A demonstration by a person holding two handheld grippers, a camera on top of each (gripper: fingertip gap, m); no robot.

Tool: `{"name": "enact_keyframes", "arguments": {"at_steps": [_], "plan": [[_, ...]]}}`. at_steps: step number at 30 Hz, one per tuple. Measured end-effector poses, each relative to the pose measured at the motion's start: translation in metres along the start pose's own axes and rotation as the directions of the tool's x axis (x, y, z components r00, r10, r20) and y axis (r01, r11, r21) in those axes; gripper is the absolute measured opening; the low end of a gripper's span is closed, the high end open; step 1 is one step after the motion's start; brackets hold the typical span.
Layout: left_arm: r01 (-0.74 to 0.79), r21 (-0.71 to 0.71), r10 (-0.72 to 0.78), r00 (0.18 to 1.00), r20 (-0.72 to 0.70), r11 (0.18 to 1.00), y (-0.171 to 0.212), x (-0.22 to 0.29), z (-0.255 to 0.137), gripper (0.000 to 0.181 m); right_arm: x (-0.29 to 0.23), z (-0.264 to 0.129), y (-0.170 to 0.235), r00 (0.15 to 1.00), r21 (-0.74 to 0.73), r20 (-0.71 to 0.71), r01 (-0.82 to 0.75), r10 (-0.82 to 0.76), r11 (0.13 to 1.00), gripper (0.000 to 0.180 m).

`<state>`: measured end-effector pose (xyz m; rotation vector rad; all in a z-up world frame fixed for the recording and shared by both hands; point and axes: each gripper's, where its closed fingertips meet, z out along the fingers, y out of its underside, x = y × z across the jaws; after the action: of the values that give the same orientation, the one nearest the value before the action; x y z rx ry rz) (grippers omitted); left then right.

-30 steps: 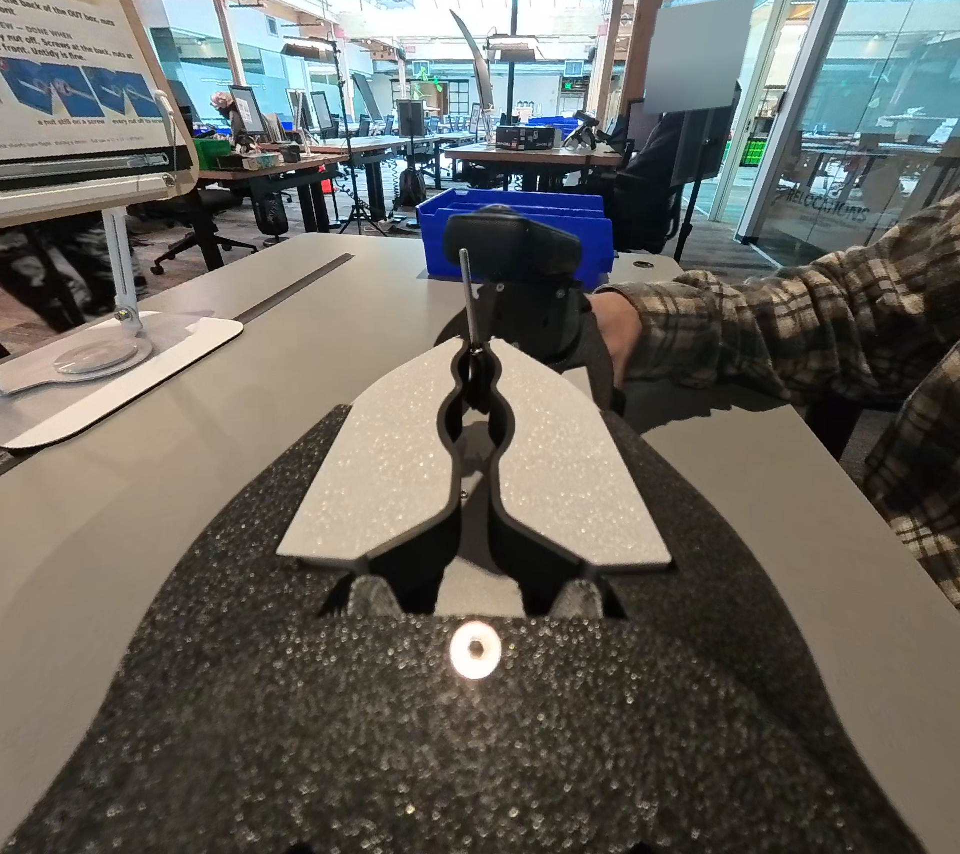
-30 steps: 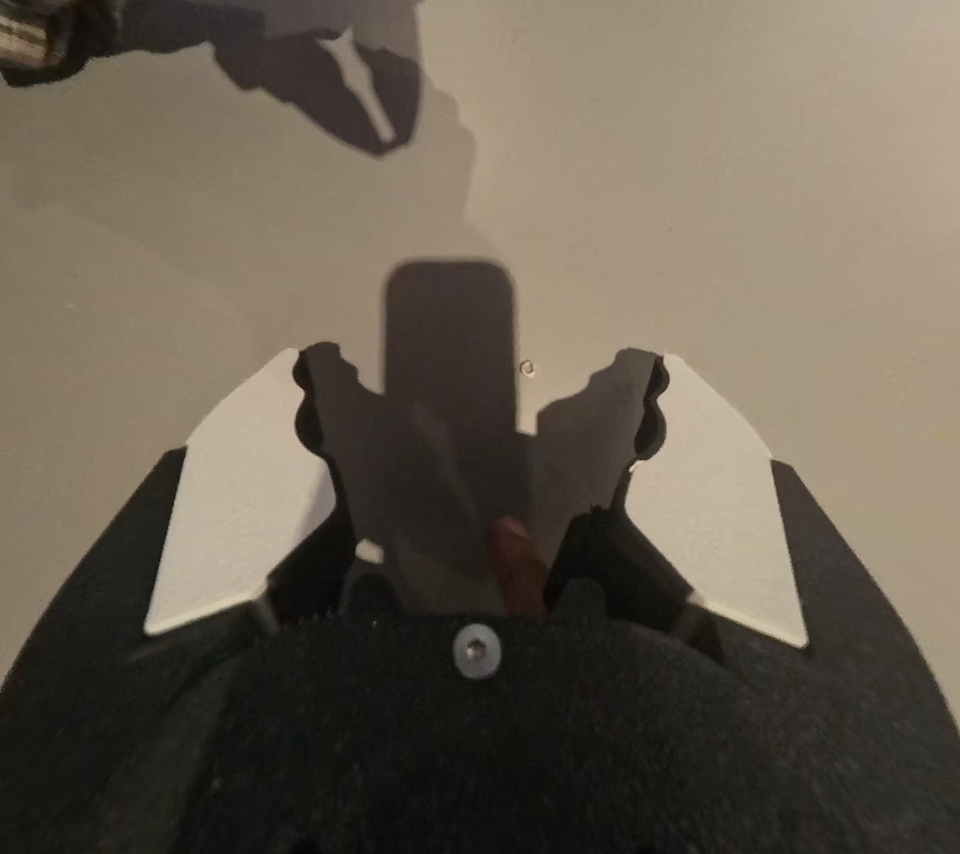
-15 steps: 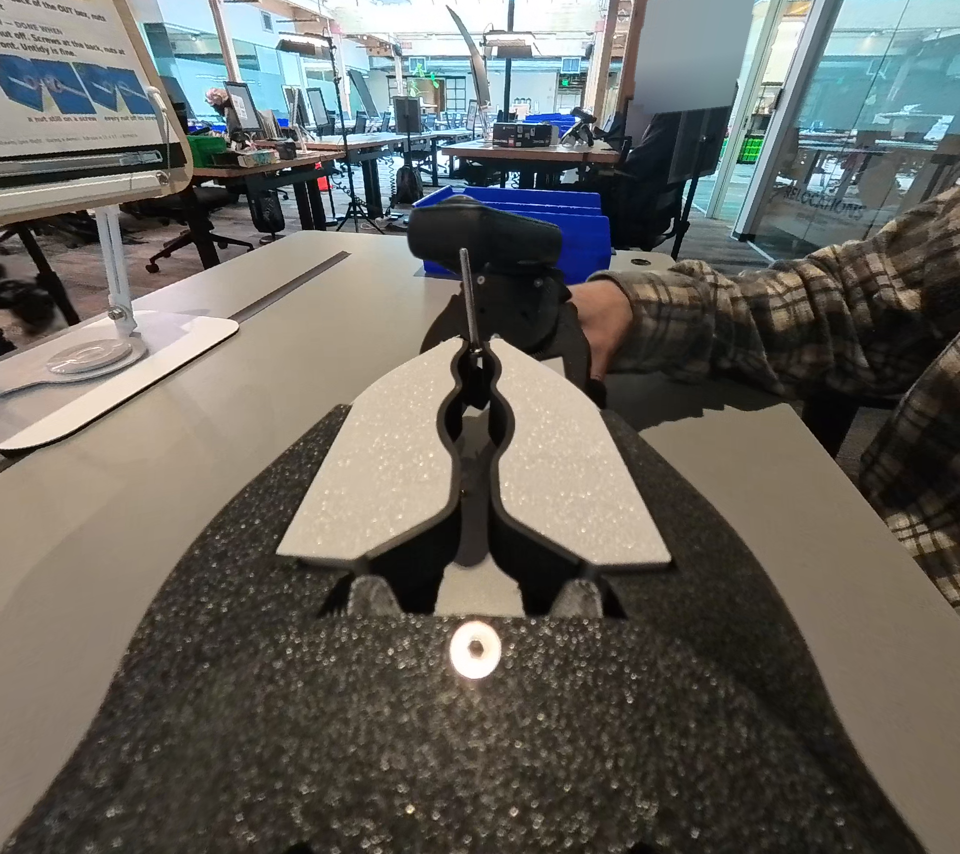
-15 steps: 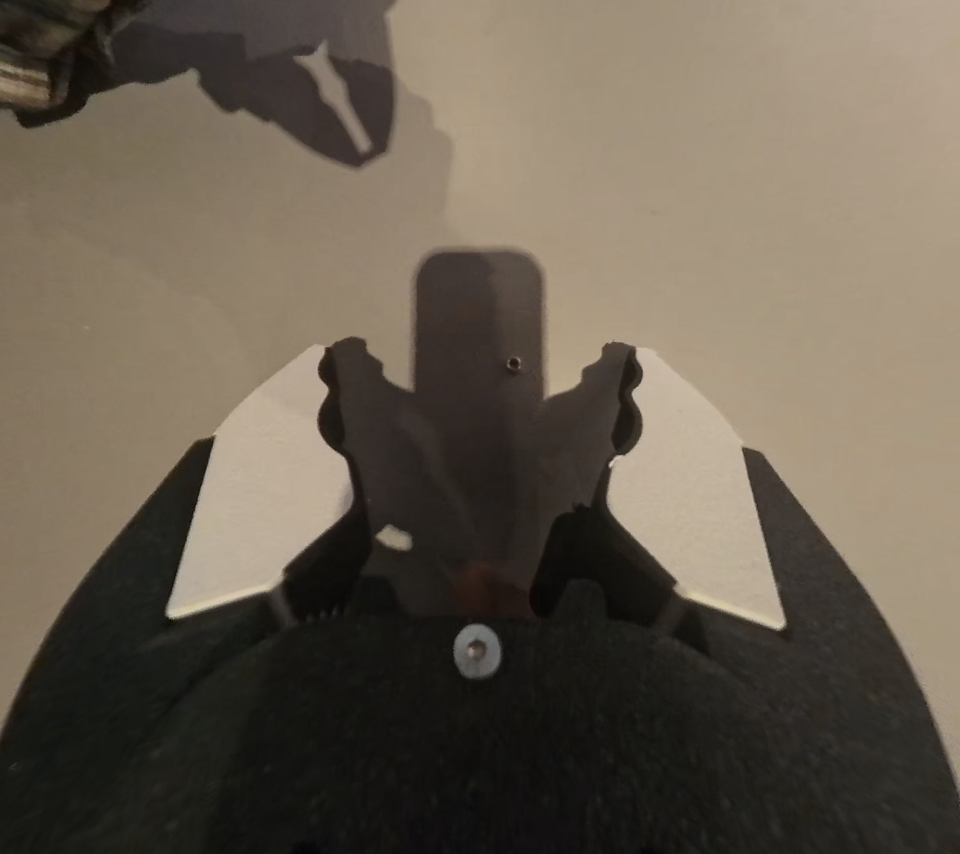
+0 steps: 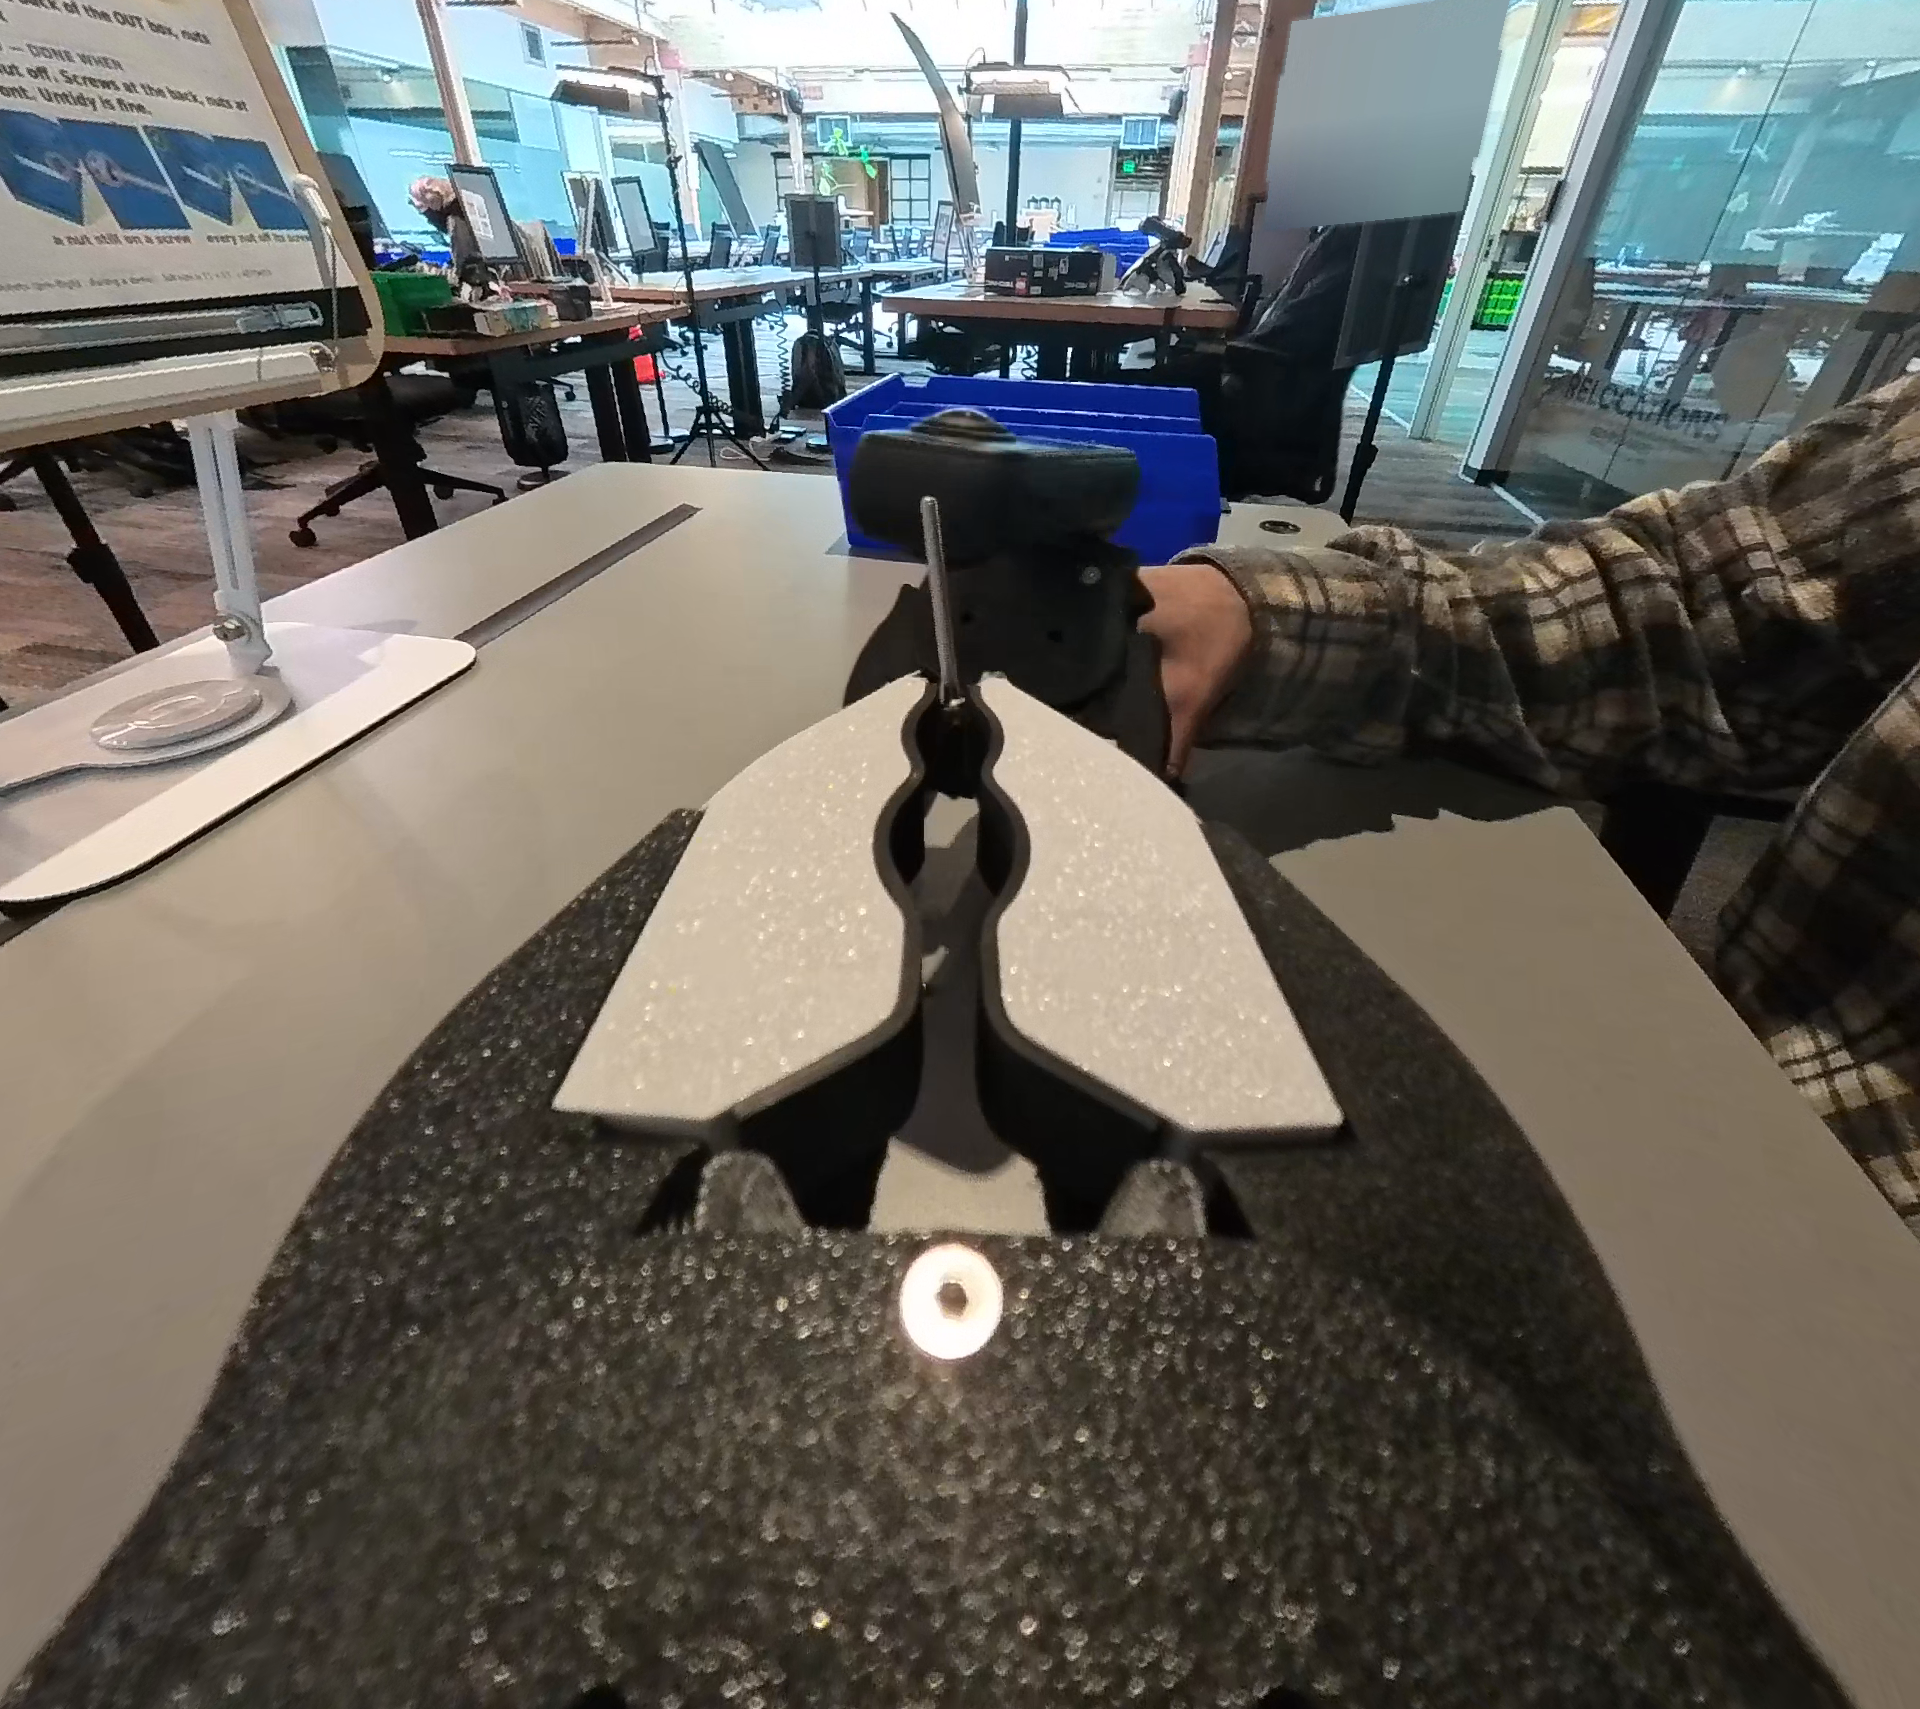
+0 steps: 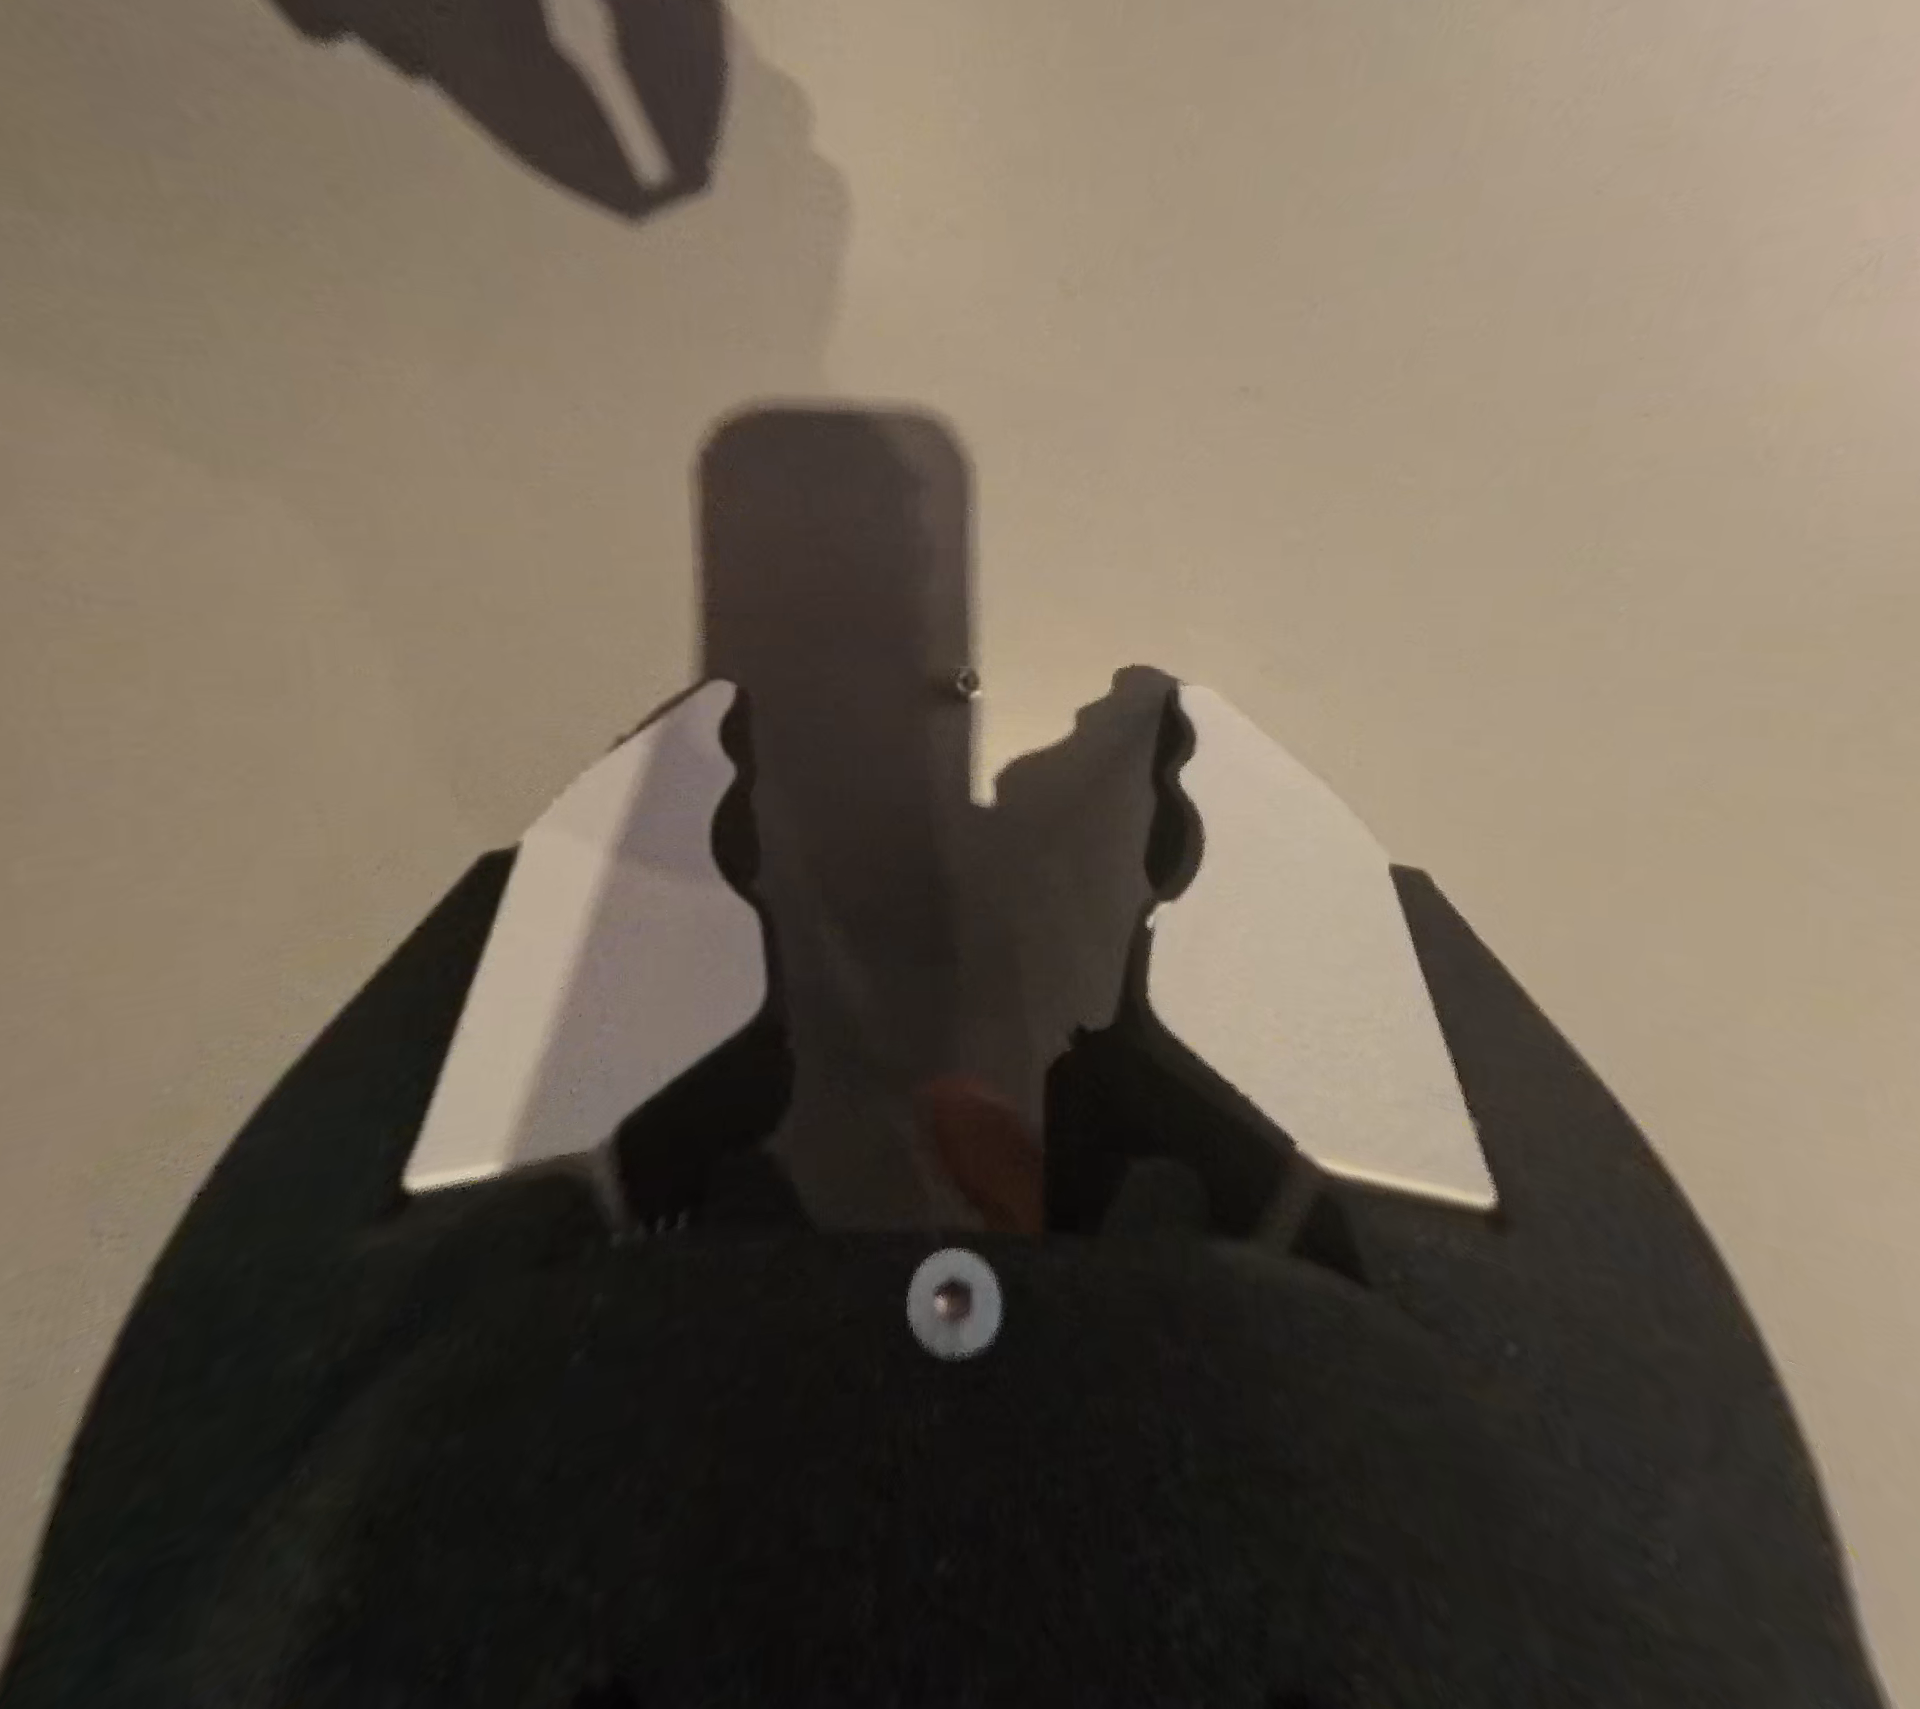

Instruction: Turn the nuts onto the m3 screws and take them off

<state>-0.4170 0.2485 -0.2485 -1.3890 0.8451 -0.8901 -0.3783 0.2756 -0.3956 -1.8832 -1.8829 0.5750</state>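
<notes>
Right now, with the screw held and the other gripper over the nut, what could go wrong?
1. The nut lies tiny and flat on the table, off-centre toward one finger of the open right gripper; closing may nudge it away.
2. The left gripper pinches the screw only at its base, so pressure could tilt it.

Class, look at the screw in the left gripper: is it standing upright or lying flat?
Upright. The left gripper pinches the screw at its base, shaft pointing up.
</notes>
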Motion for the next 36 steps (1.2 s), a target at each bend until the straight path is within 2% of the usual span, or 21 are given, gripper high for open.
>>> {"name": "enact_keyframes", "arguments": {"at_steps": [5, 16, 24, 36], "plan": [[0.001, -0.002, -0.001, 1.000, 0.001, 1.000, 0.0006, -0.0005, 0.0002, 0.004, -0.0054, 0.0007, -0.0035, 0.999, 0.028, 0.023, 0.028, -0.029, 0.999, 0.055], [-0.001, -0.002, 0.001, 1.000, 0.004, 1.000, 0.0009, -0.0010, 0.0000, 0.004, -0.0015, 0.0003, -0.0051, 0.999, 0.060, 0.029, 0.015, -0.017, 0.998, 0.032], [-0.003, -0.002, 0.003, 1.000, 0.004, 1.000, 0.0011, -0.0011, 0.0001, 0.004, -0.0061, -0.0002, -0.0047, 0.997, 0.068, 0.070, 0.016, -0.021, 0.998, 0.007], [-0.001, -0.006, 0.001, 1.000, 0.001, 1.000, 0.0027, -0.0010, 0.0008, 0.004, -0.0076, -0.0017, -0.0048, 0.996, 0.093, 0.094, -0.009, 0.000, 0.996, 0.004]]}}
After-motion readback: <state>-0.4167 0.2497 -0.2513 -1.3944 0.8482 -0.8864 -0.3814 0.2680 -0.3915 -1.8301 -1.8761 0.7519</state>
